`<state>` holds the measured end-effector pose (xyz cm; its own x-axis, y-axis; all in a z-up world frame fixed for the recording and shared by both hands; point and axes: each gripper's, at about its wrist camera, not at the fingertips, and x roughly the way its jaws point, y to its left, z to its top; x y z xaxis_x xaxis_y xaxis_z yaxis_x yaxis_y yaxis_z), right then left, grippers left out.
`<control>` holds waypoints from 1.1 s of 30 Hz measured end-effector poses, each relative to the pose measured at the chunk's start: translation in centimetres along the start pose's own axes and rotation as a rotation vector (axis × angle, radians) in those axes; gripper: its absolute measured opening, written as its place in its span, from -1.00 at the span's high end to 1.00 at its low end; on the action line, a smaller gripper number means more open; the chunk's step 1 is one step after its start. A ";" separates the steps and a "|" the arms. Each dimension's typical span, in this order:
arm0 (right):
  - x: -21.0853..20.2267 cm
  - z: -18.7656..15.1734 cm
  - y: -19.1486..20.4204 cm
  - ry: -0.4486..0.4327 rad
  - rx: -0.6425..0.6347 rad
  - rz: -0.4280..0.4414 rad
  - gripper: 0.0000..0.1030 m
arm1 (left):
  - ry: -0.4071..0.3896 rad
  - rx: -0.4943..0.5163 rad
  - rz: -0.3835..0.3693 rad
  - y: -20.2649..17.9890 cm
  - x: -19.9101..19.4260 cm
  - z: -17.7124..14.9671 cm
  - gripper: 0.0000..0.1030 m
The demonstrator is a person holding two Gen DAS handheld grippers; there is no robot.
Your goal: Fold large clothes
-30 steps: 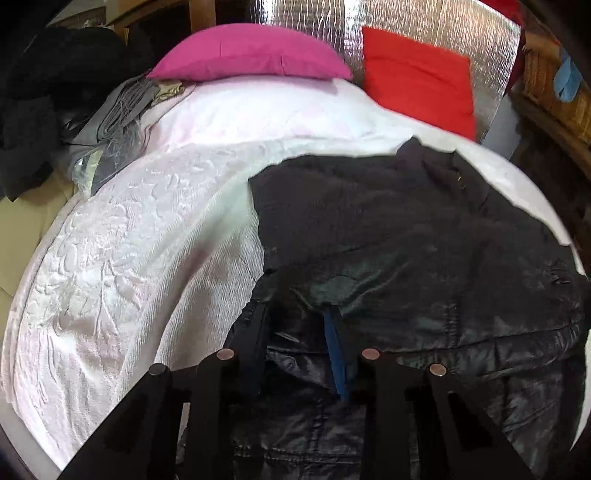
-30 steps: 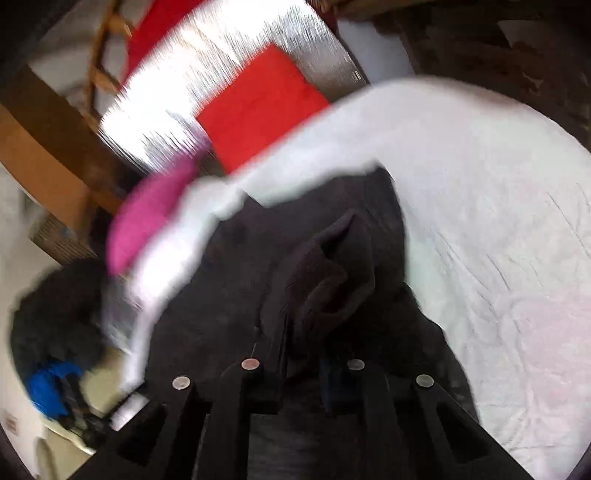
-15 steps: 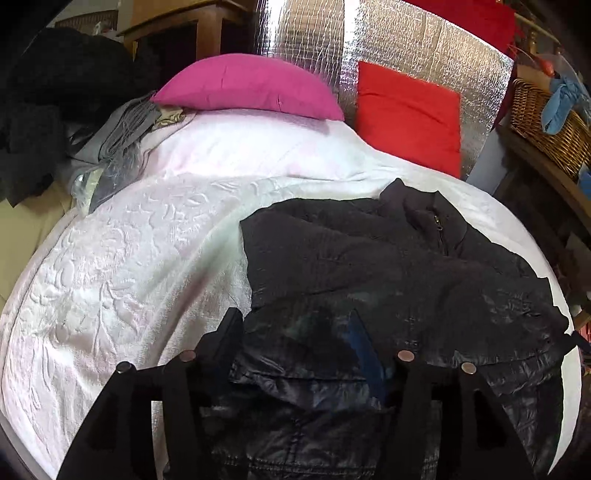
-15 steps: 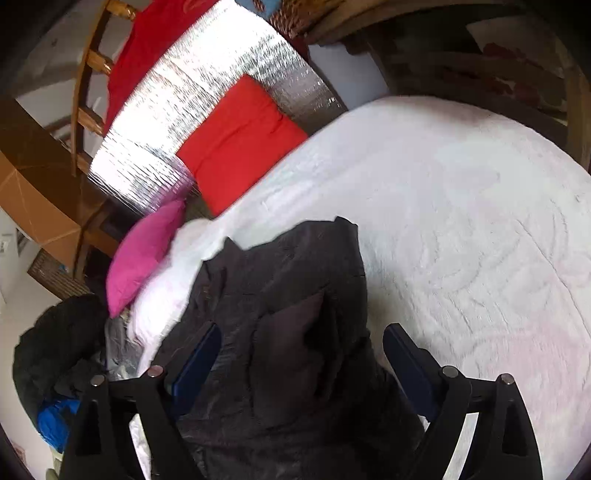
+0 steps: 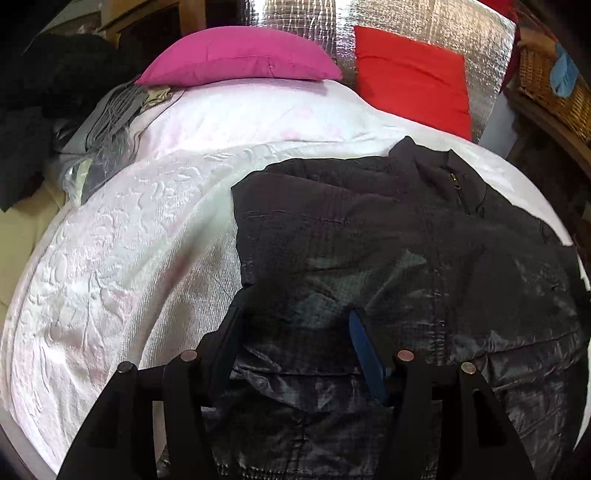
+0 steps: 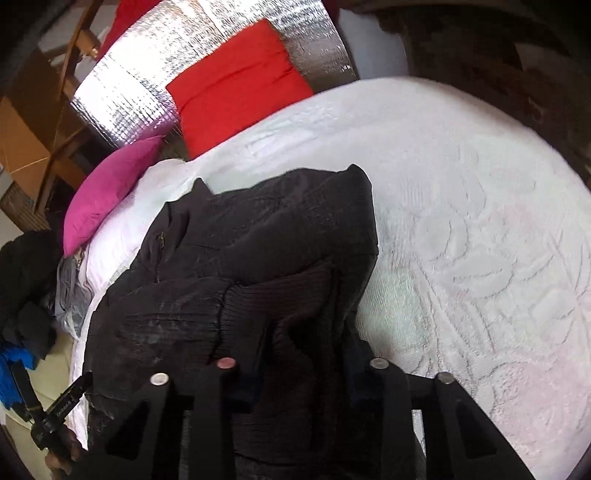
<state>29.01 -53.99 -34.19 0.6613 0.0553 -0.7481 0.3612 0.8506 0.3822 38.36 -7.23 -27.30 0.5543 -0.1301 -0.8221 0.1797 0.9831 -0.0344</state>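
A large black padded jacket lies on the white bedspread, collar toward the pillows. My left gripper rests on its shiny near-left part. Its jaws are closing, a broad fold of fabric lies between them, and the fingers stand well apart. In the right wrist view the jacket has a sleeve folded across it, ending in a ribbed cuff. My right gripper is closing on that sleeve. Bunched fabric fills the gap and drapes over both fingertips.
A pink pillow and a red cushion lean against a silver foil panel at the head. Dark clothes and grey garments are piled at the left. A wicker basket stands right. White bedspread stretches right of the jacket.
The left jaws let go of the fabric and stand wider than a second ago. The right jaws opened wide, then came in around the sleeve, which now lies across the jacket.
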 end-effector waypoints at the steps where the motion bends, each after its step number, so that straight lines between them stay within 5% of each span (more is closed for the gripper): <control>1: -0.6 0.0 0.2 -0.017 -0.006 0.002 0.47 | -0.003 -0.002 0.001 0.1 -0.1 0.1 0.01; 3: -1.9 0.2 0.7 -0.056 -0.015 0.013 0.52 | -0.023 -0.007 -0.017 0.2 -0.8 0.2 0.18; 7: -3.7 0.0 1.2 -0.118 -0.040 0.017 0.55 | -0.020 0.010 -0.027 0.0 -0.8 0.1 0.18; 10: -1.1 -0.3 0.0 -0.040 -0.029 -0.051 0.55 | 0.020 0.035 -0.003 -0.4 0.3 -0.2 0.03; 14: -1.1 0.1 -0.8 -0.006 0.039 0.003 0.45 | 0.014 0.048 0.012 -0.7 -0.1 -0.4 -0.18; 15: -1.6 0.2 -1.0 -0.002 0.058 0.025 0.35 | 0.014 0.039 0.003 -0.6 -0.2 -0.4 -0.21; 18: -2.8 0.3 -1.1 -0.012 0.079 0.047 -0.41 | 0.013 0.032 -0.012 -0.2 -0.7 -0.5 -0.22; 22: -6.6 -0.2 0.0 -0.150 0.011 0.071 -0.41 | -0.008 -0.005 -0.077 0.5 -2.0 -0.4 -0.23; 24: -7.7 -0.7 0.8 -0.173 -0.001 0.154 -0.39 | -0.035 -0.021 -0.114 0.6 -2.9 -0.2 -0.23; 28: -7.6 -2.4 1.4 -0.051 0.073 0.406 -0.37 | -0.085 0.000 -0.188 0.1 -4.8 -0.5 -0.23; 33: -4.2 -6.0 2.9 0.154 0.169 0.489 -0.37 | -0.067 0.024 -0.253 -1.0 -5.0 -1.4 -0.23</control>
<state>23.35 -48.66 -33.21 0.6791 0.5108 -0.5272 0.1443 0.6113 0.7781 34.24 -7.36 -23.94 0.5420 -0.3807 -0.7492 0.3387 0.9149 -0.2199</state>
